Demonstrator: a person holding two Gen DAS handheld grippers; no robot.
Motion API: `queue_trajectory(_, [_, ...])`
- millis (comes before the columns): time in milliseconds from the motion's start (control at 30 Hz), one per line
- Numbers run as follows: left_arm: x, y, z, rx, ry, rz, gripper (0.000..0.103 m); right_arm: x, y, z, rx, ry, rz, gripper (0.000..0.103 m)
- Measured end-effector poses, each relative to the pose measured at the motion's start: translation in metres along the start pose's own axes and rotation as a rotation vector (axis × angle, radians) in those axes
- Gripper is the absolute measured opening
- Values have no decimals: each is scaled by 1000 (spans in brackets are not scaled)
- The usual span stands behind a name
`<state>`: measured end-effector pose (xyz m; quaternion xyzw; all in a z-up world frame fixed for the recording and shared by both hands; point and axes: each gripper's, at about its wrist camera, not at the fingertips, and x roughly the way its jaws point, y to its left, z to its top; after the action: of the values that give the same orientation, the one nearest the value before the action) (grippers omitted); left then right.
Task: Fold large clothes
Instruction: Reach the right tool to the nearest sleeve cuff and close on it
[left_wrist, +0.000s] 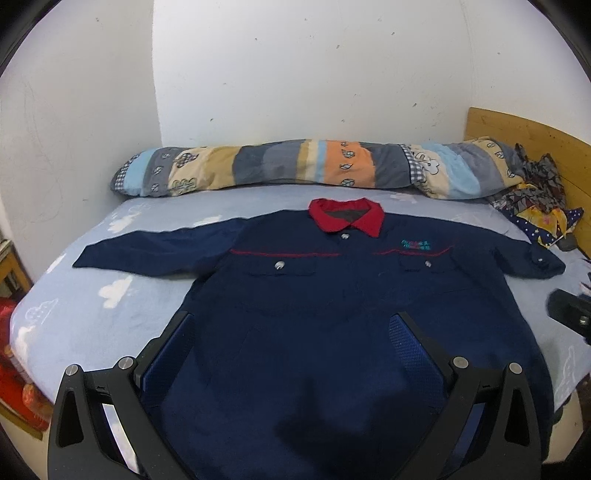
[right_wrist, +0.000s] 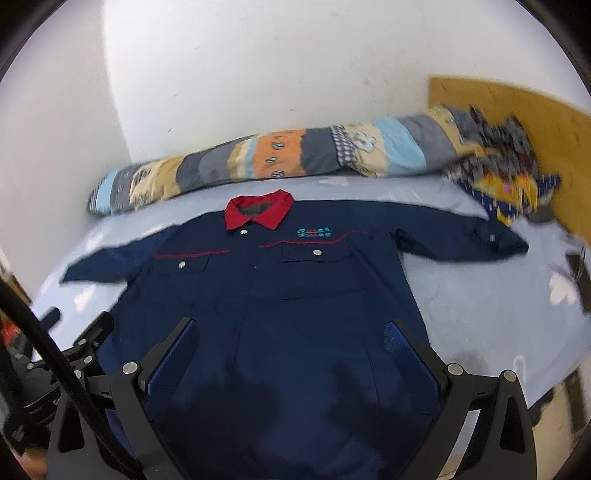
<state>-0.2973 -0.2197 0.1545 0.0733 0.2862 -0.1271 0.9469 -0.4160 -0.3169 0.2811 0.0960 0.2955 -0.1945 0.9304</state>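
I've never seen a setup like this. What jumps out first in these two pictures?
A navy work shirt with a bright red collar lies spread flat, front up and sleeves out, across a pale blue bed sheet. Behind it, along the white wall, a long rolled patchwork quilt stretches the bed's width. Low in each view, an open tool hovers over the shirt's lower part: left tool, right tool.

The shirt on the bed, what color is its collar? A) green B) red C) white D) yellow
B: the navy shirt lies spread flat on the bed, and its collar is bright red, as the right wrist view also shows.
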Motion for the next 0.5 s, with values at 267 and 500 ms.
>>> queue_trajectory(267, [24, -30, 21, 96, -13, 4, 103, 16, -133, 10, 424, 44, 161, 102])
queue_trajectory(500, [12, -51, 14, 200, -49, -40, 103, 66, -294, -27, 697, 59, 53, 73])
